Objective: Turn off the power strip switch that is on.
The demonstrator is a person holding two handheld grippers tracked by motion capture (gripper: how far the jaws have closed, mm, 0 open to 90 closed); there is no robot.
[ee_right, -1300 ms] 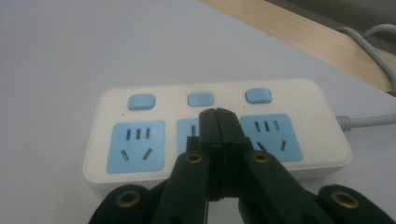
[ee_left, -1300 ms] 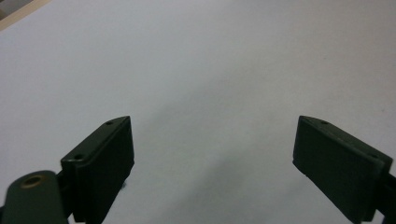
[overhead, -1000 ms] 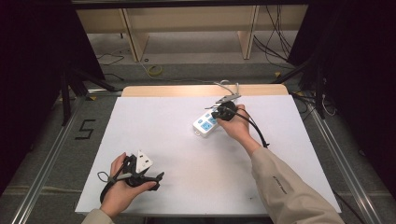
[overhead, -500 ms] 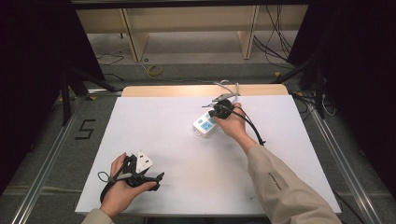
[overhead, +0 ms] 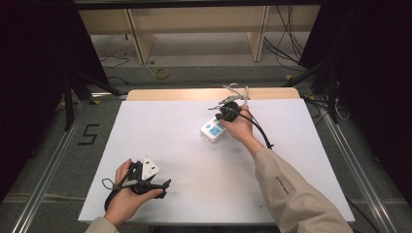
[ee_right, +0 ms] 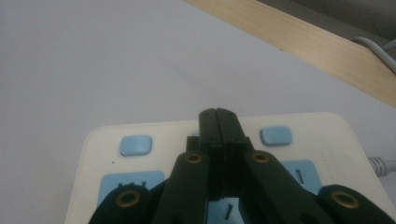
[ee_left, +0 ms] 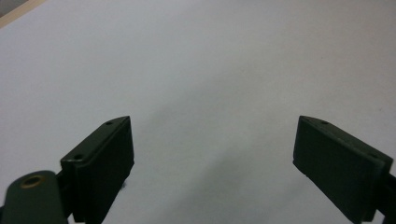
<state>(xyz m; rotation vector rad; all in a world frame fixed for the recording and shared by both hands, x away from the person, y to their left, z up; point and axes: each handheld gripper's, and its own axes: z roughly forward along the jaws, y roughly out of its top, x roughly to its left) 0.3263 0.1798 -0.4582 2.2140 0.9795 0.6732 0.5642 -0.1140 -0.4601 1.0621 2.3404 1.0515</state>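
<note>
A white power strip (overhead: 212, 131) with pale blue sockets and buttons lies at the table's far middle. My right gripper (overhead: 222, 116) hangs over its far end, held by a hand in a beige sleeve. In the right gripper view its jaws (ee_right: 218, 115) are pressed together with nothing between them, tips over the strip (ee_right: 308, 126) between two blue buttons (ee_right: 136, 145) (ee_right: 276, 135). Whether the tips touch the strip I cannot tell. My left gripper (overhead: 160, 184) rests near the front left edge, and its jaws (ee_left: 212, 140) stand wide apart over bare white tabletop.
The strip's grey cable (overhead: 236, 90) runs off the far edge past a wooden strip (overhead: 175, 93). The white table surface (overhead: 165, 131) spreads between the two hands. Metal rails (overhead: 48, 165) and dark floor flank the table, with shelving behind.
My right gripper has drifted slightly left and away over the power strip, jaws still together. The left gripper has stayed where it was.
</note>
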